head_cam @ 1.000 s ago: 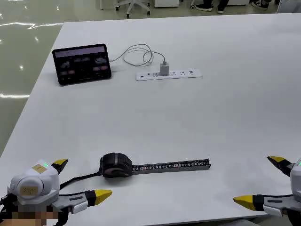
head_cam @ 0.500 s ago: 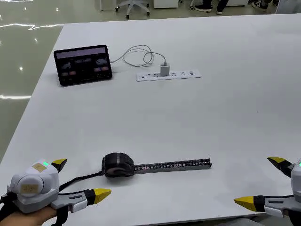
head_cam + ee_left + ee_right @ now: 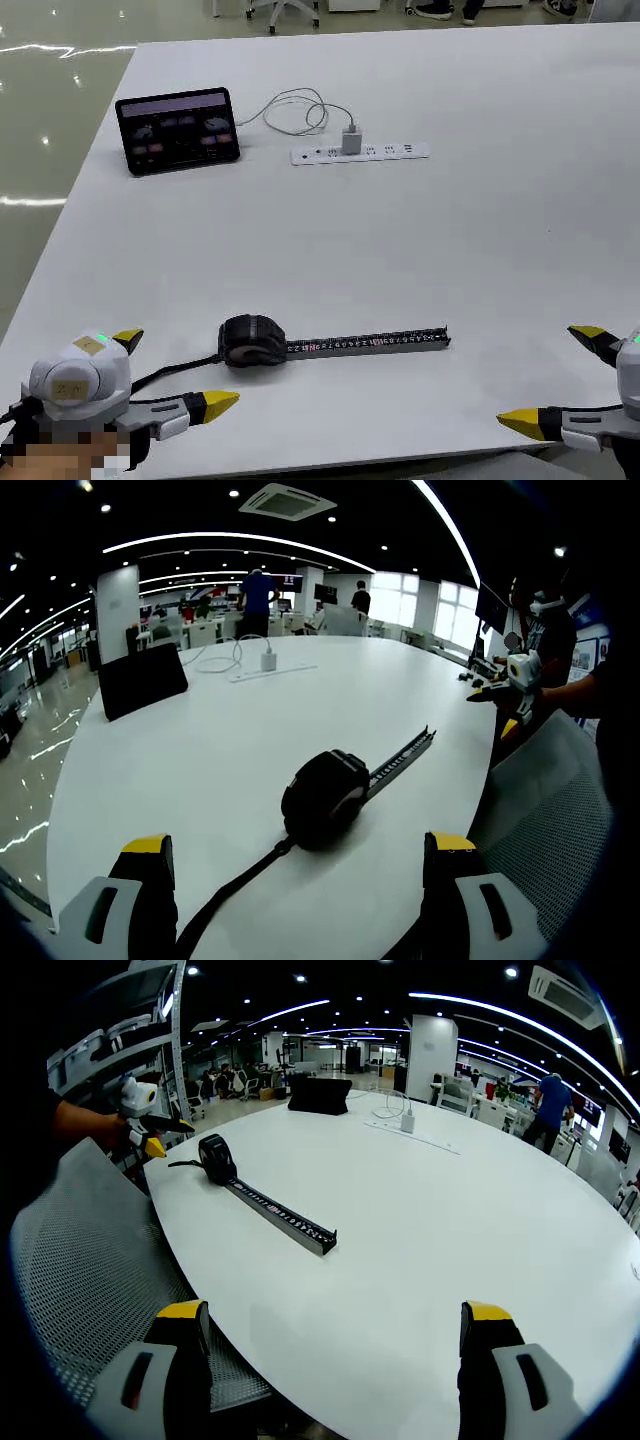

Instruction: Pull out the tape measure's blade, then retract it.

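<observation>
A black tape measure [image 3: 250, 341] lies on the white table [image 3: 400, 240] near its front edge. Its blade [image 3: 368, 343] is drawn out to the right and rests flat, and a black wrist strap [image 3: 175, 374] trails to the left. My left gripper [image 3: 170, 372] is open at the front left, a short way left of the case, with nothing between its jaws. The left gripper view has the case [image 3: 325, 795] just ahead of the yellow fingertips [image 3: 148, 844]. My right gripper [image 3: 560, 378] is open at the front right, well clear of the blade's tip [image 3: 325, 1242].
A dark tablet [image 3: 178, 130] stands propped at the back left. Beside it a white power strip [image 3: 360, 152] lies with a charger and a coiled white cable [image 3: 290, 112]. A grey mesh chair back [image 3: 80, 1270] sits below the table's front edge. People stand far off in the room.
The head camera has shifted slightly. Both grippers and the tape measure stay much where they were, with the blade still out.
</observation>
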Tool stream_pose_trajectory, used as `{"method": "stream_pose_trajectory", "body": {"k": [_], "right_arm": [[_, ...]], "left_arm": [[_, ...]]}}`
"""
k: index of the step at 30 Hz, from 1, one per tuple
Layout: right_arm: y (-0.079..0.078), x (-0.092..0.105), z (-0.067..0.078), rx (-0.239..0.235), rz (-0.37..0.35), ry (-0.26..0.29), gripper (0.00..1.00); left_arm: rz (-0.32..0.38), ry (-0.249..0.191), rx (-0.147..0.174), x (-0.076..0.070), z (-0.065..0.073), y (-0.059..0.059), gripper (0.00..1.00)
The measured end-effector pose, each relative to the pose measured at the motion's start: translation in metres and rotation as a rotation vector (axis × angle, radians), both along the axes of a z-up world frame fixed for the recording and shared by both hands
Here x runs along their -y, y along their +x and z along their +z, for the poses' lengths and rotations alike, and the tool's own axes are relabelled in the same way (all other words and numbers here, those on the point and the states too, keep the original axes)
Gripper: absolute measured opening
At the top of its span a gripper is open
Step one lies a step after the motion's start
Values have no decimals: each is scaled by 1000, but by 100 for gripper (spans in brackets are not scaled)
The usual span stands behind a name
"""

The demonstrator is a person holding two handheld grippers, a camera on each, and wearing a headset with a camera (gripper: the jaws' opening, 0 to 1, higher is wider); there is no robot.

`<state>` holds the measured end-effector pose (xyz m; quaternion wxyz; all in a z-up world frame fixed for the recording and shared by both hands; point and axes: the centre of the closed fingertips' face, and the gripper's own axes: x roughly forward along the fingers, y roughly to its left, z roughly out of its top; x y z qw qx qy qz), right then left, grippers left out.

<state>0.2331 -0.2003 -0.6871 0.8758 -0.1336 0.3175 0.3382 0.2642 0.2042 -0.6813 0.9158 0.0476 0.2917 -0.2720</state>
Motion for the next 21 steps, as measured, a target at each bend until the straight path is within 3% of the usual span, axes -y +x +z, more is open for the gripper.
{"method": "stream_pose_trajectory", "body": {"k": [3,6,11,13,21], "right_arm": [[3,0,1,-1,23,-14,100],[7,-4,2,-2,59,-36,100],[15,-11,1,-19,119,-53,100],[18,-15,-1,-24,145,-61,100],[29,-33,-12,-64,255,-101,99]], "left_arm": [[23,-17,-31,3,-2,3,100],[34,-27,-42,9,-1,7,100],[61,10,-66,19,-5,16,100],[53,43,-71,23,-6,21,100],[85,34,-66,57,1,44,100]]}}
